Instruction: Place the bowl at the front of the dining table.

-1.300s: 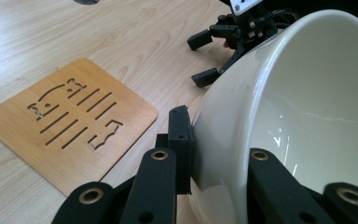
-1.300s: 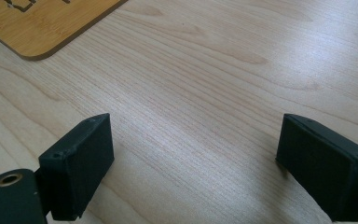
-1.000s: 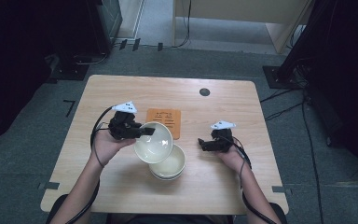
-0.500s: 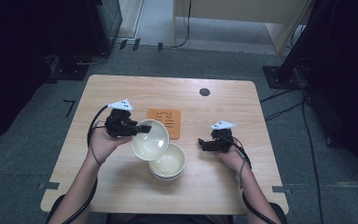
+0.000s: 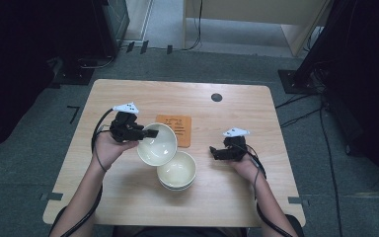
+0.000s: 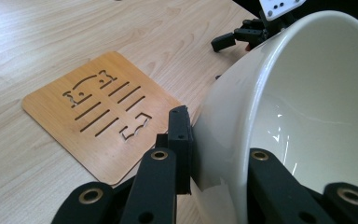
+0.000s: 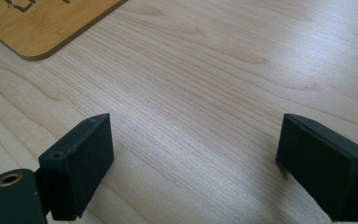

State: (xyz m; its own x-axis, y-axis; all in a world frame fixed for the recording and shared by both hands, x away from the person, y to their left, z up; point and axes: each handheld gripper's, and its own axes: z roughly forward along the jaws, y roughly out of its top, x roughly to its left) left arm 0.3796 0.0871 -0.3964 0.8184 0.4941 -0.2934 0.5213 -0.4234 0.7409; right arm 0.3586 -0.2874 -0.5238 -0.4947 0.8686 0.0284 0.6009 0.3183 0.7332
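Two glossy cream ceramic bowls matter: in the high view, the left hand-held gripper (image 5: pixel 150 134) clamps the tilted bowl (image 5: pixel 157 144) by its rim, up-left of the stacked cream bowl (image 5: pixel 176 170) on the bench (image 5: pixel 128 197).

From the left gripper view, that bowl's wall (image 6: pixel 223 116) sits pinched between the jaws, the orange slotted wooden trivet (image 6: pixel 100 112) beyond.

Looking along the right hand-held gripper (image 7: pixel 193 158), its jaws stand apart, empty, over bare wood.

Glossy ceramic bowl (image 6: pixel 307 107), matt wooden table (image 7: pixel 205 84), smooth bamboo trivet (image 6: pixel 98 112).
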